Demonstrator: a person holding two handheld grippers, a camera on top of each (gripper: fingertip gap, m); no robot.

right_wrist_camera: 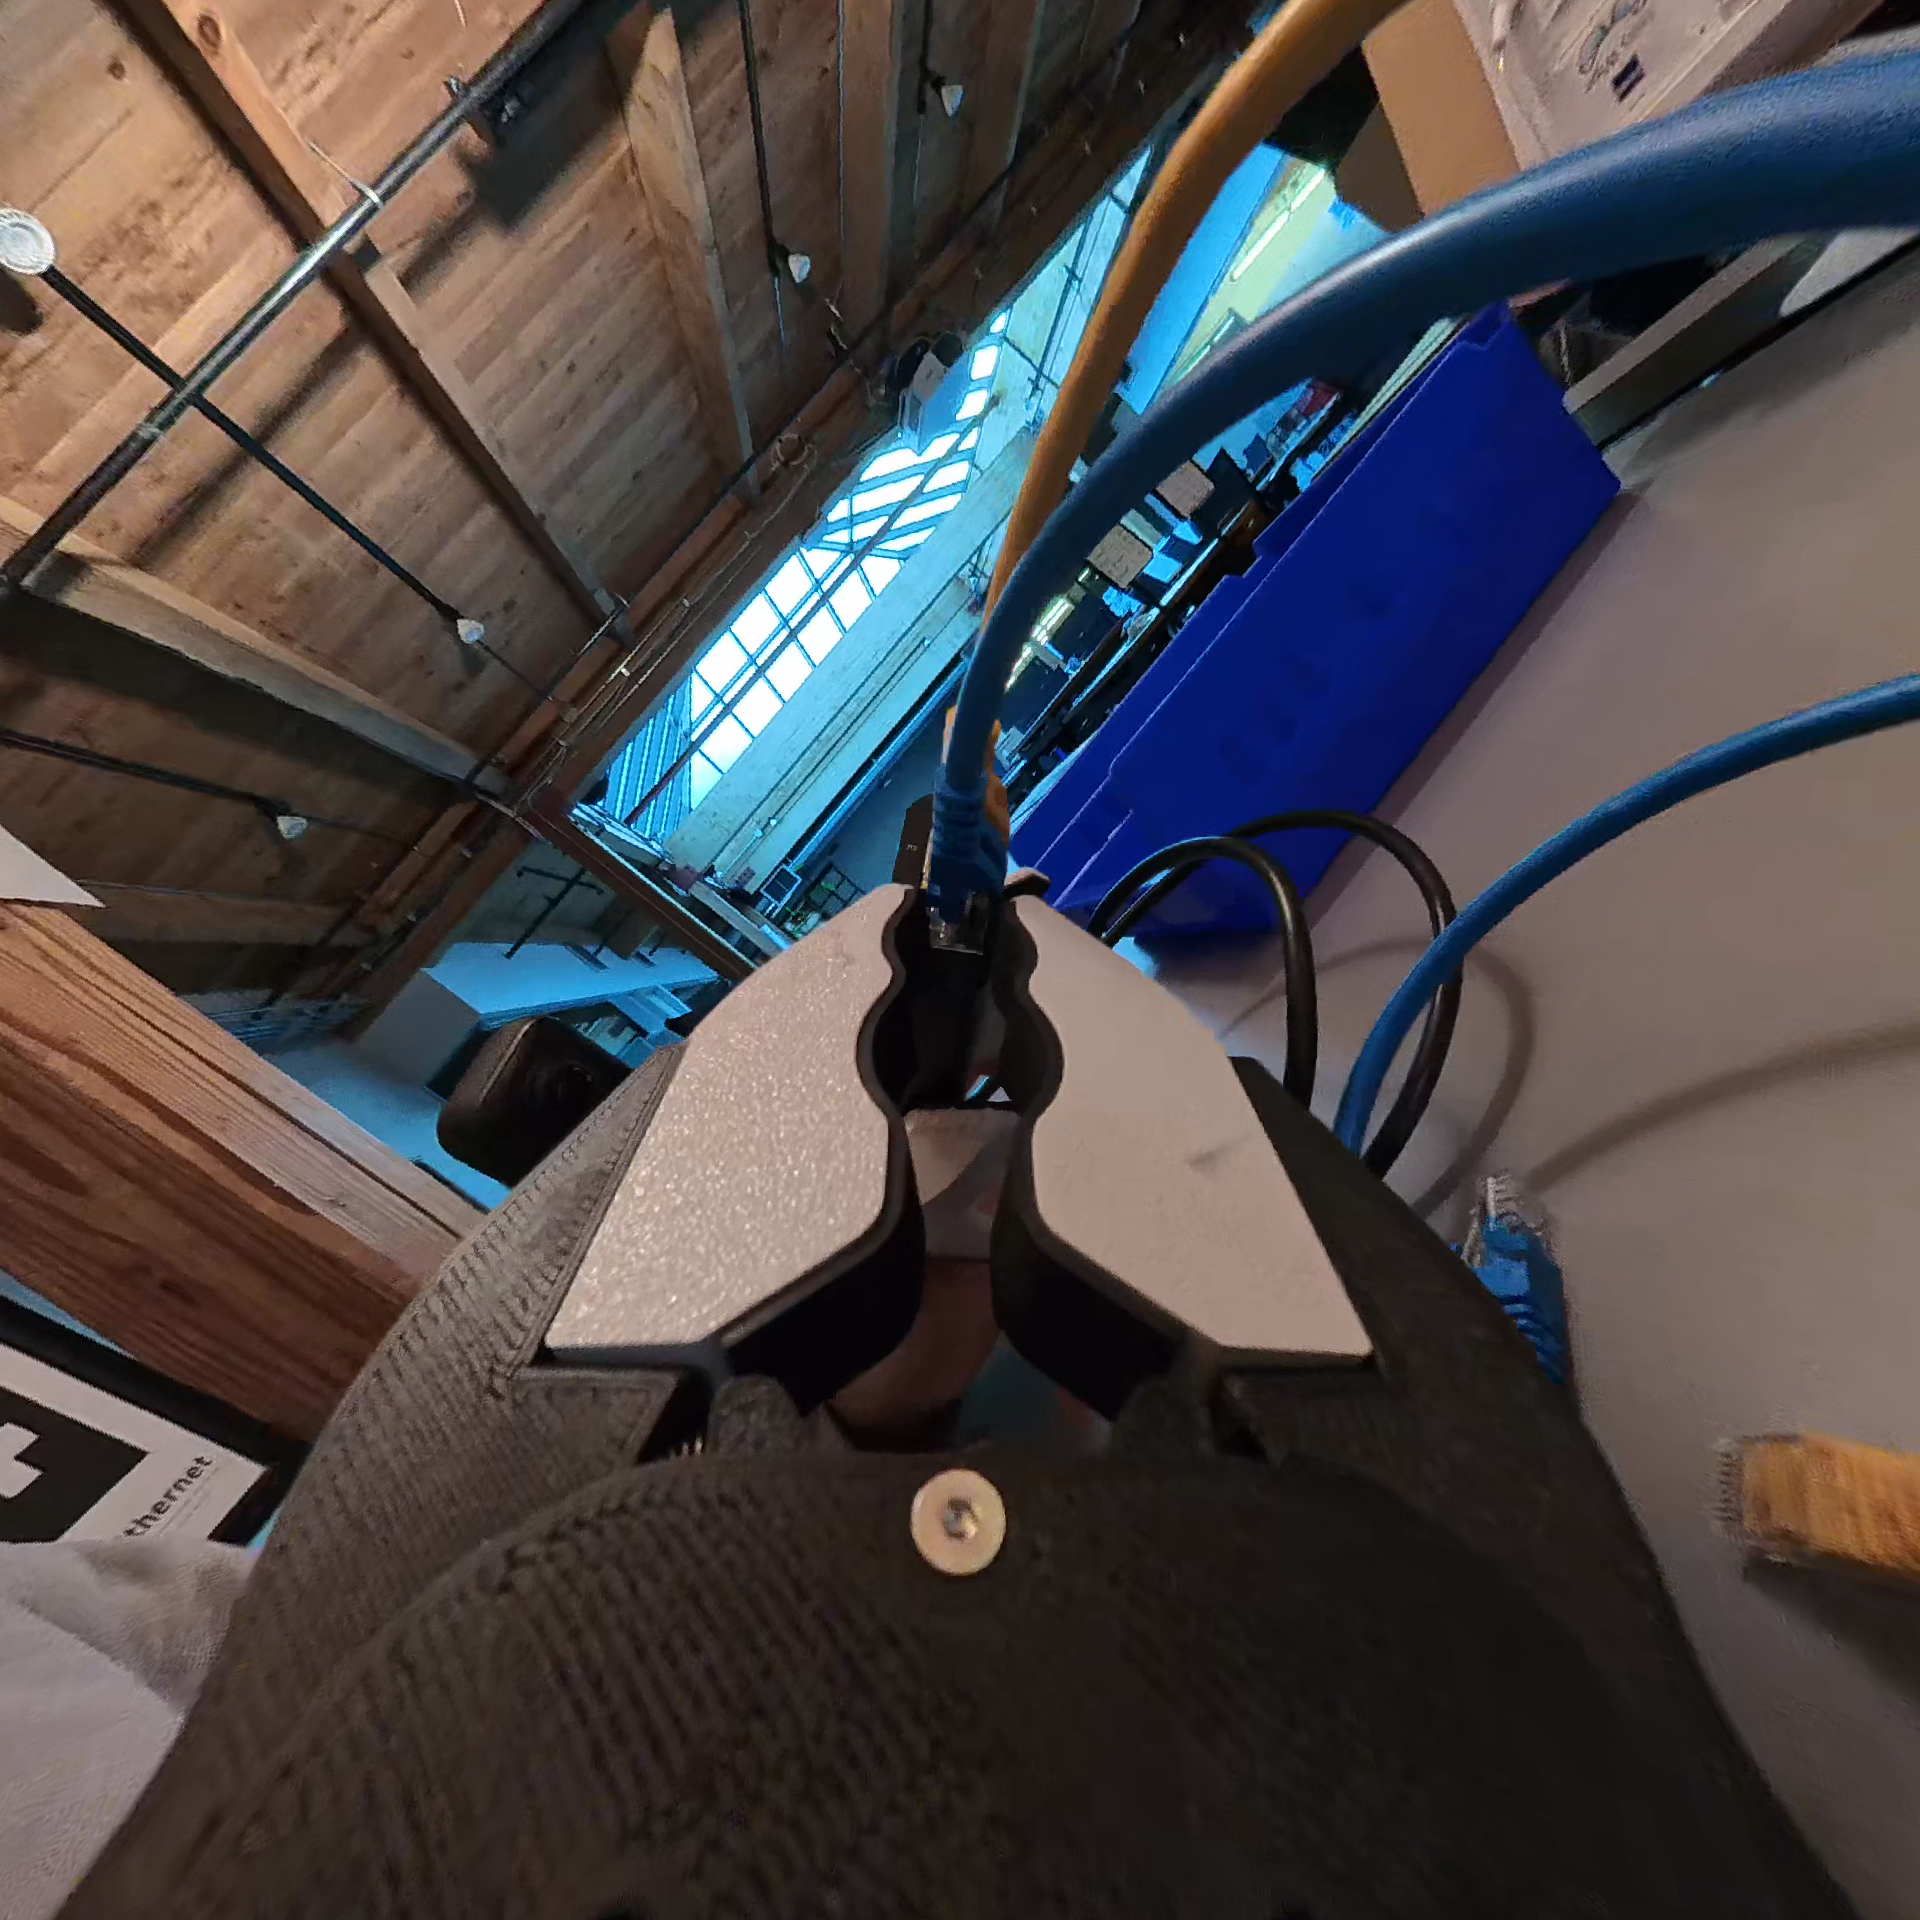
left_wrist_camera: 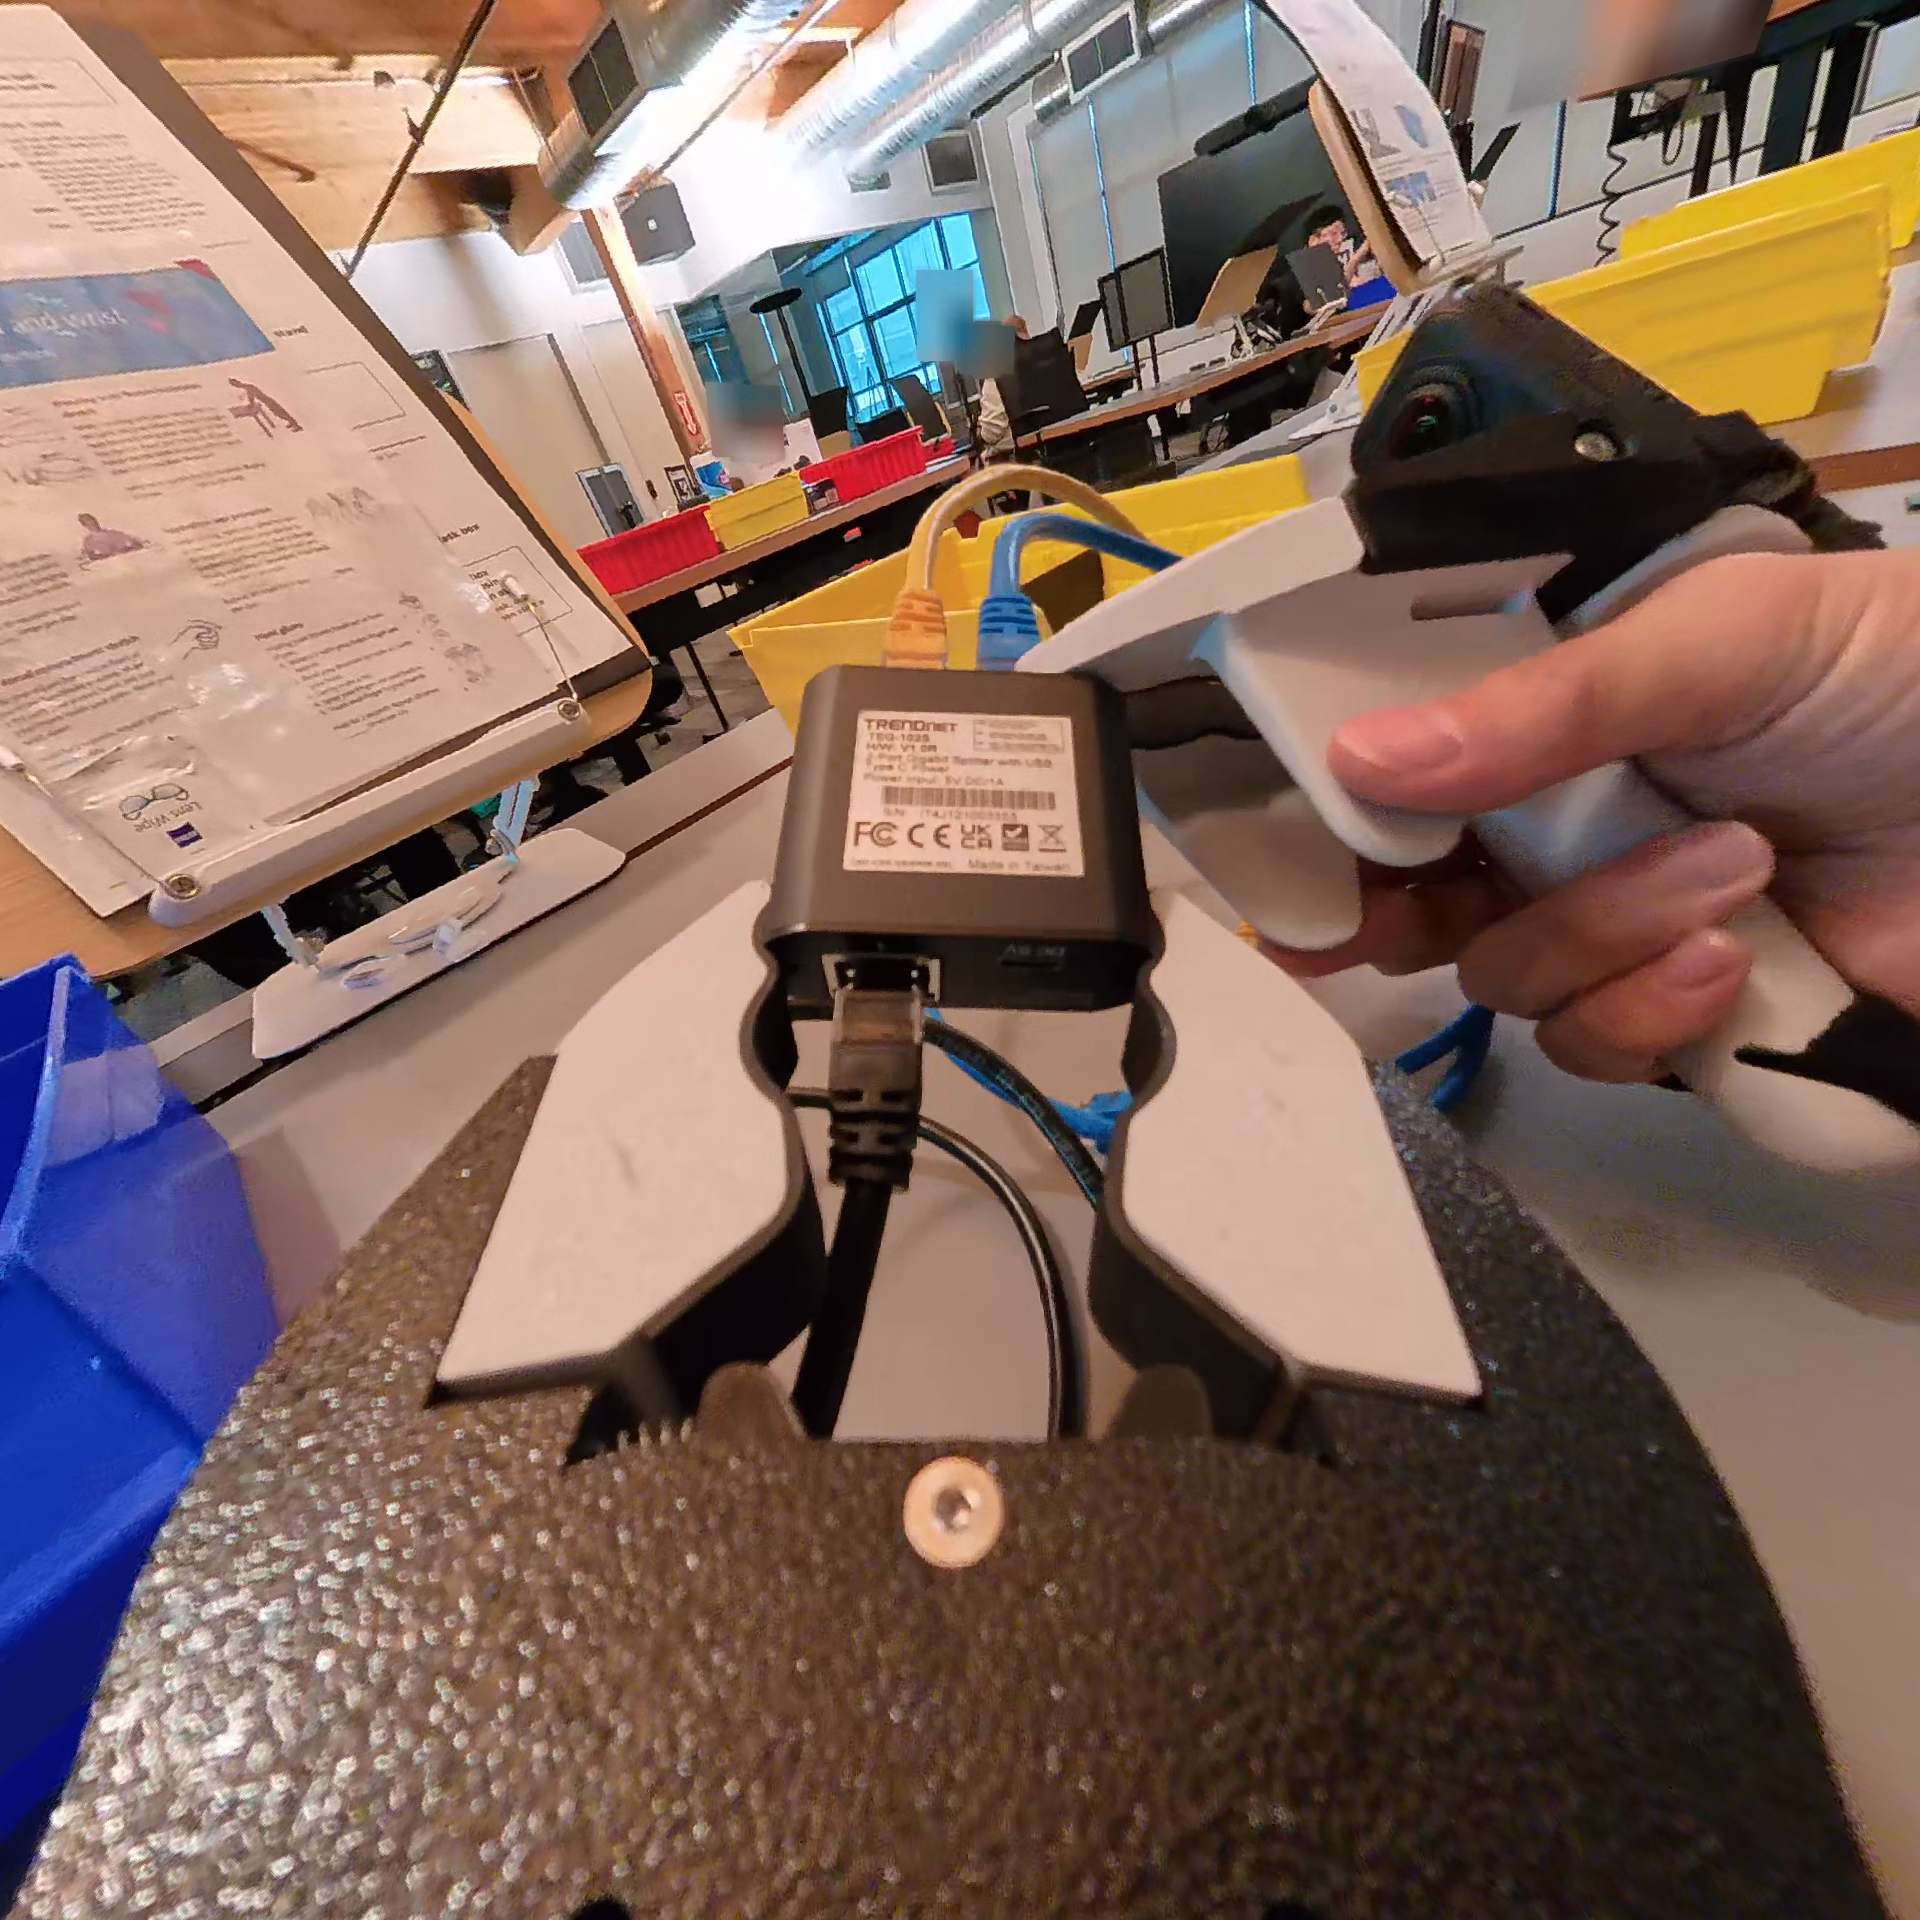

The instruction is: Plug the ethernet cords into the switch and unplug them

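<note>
My left gripper (left_wrist_camera: 956, 927) is shut on the black switch (left_wrist_camera: 951, 790) and holds it above the grey table, label side up. A black ethernet cord (left_wrist_camera: 873, 1081) is plugged into the port facing me. A yellow cord (left_wrist_camera: 914, 623) and a blue cord (left_wrist_camera: 1006, 621) are plugged into the far side. A hand holds my right gripper at the right, with its fingers (left_wrist_camera: 1195, 592) reaching the switch's far right corner by the blue plug. In the right wrist view my right gripper (right_wrist_camera: 961, 914) is closed around the blue cord's plug (right_wrist_camera: 961, 842) where it enters the switch.
A blue bin (left_wrist_camera: 94, 1247) stands at the left and also shows in the right wrist view (right_wrist_camera: 1351, 644). Yellow bins (left_wrist_camera: 831, 634) lie behind the switch. A tilted stand with a printed sheet (left_wrist_camera: 208, 468) is at the far left. Loose blue (right_wrist_camera: 1517, 1278) and yellow (right_wrist_camera: 1829, 1496) plugs lie on the table. The tips of both grippers are at nearly the same place.
</note>
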